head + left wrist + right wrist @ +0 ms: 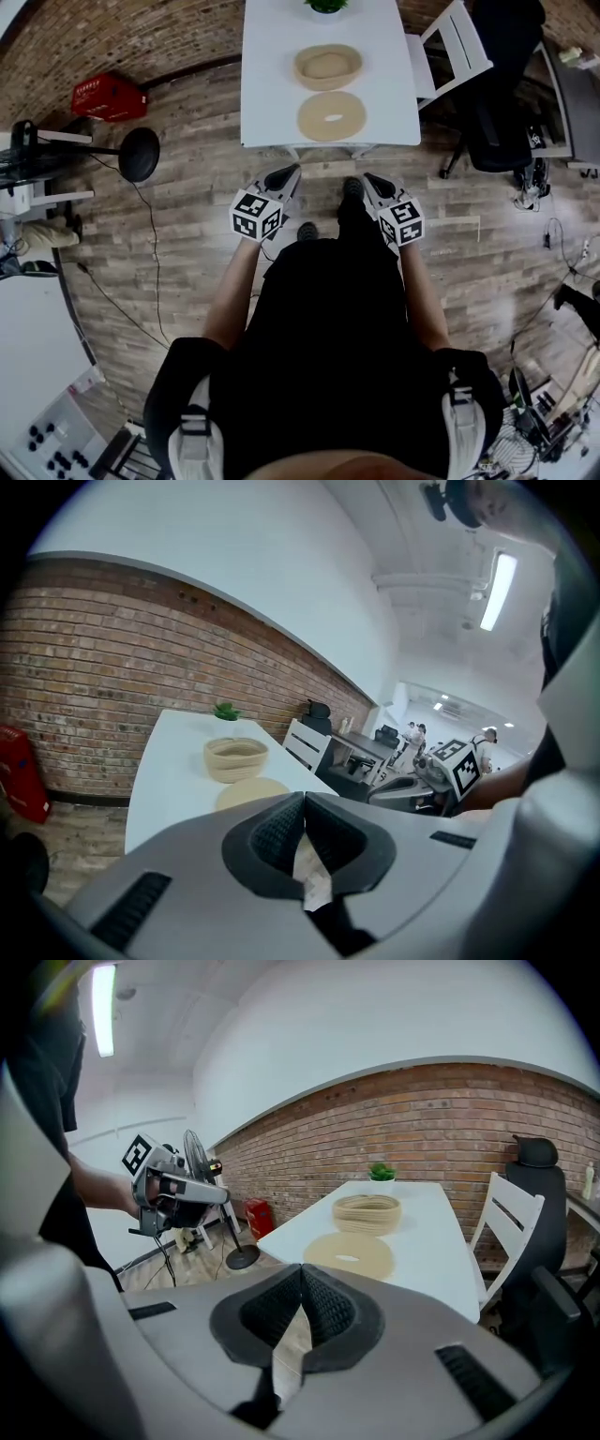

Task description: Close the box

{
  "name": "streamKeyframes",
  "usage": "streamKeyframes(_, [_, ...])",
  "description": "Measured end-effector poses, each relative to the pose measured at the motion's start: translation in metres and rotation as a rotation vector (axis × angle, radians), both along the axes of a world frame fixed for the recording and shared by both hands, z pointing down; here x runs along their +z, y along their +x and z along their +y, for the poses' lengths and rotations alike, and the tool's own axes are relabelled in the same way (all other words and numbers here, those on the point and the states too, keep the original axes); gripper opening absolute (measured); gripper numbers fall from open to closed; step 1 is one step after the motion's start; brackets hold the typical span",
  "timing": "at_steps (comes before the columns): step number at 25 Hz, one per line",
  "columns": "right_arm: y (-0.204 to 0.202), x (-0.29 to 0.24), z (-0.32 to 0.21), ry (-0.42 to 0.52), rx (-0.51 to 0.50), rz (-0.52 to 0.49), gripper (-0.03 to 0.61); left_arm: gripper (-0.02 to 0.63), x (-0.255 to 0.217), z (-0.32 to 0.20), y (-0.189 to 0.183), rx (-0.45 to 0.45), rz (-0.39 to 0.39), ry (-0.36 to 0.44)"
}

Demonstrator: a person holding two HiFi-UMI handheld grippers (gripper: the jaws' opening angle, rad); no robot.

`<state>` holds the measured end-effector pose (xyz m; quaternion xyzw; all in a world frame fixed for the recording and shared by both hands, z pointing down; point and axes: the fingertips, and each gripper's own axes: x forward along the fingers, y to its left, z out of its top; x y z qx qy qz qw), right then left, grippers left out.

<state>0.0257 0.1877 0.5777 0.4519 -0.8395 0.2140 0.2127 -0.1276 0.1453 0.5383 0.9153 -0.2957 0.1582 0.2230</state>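
Note:
A round woven basket (328, 66) stands open on the white table (272, 56), and its flat round lid (331, 115) lies on the table just in front of it, nearer to me. The basket (236, 758) and lid (253, 792) show ahead in the left gripper view, and again as basket (367, 1213) and lid (349, 1253) in the right gripper view. My left gripper (292, 169) and right gripper (367, 176) hover side by side over the floor, just short of the table's near edge. Both are shut with nothing between the jaws.
A small green plant (326, 6) sits at the table's far end. A white chair (450, 47) and a black office chair (497, 112) stand to the right. On the wooden floor to the left are a red case (108, 96) and a black round stand base (139, 153) with a cable.

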Motion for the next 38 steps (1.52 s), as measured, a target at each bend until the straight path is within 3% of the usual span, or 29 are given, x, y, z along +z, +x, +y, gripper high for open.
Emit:
streamKeyframes(12, [0.047, 0.010, -0.105, -0.014, -0.213, 0.008, -0.003, 0.021, 0.017, -0.076, 0.042, -0.193, -0.038, -0.073])
streamKeyframes(21, [0.064, 0.038, -0.139, -0.081, -0.378, -0.012, -0.003, 0.021, 0.040, -0.095, 0.069, -0.333, -0.067, -0.113])
streamKeyframes(27, [0.069, 0.044, -0.162, -0.104, -0.388, -0.074, -0.003, 0.021, 0.044, -0.100, 0.070, -0.389, -0.077, -0.126])
streamKeyframes(31, [0.072, 0.054, -0.168, -0.116, -0.403, -0.065, -0.003, 0.021, 0.044, -0.102, 0.065, -0.441, -0.076, -0.133])
streamKeyframes(38, [0.070, 0.077, -0.174, -0.157, -0.386, -0.043, -0.002, 0.021, 0.056, -0.111, 0.052, -0.454, -0.092, -0.153])
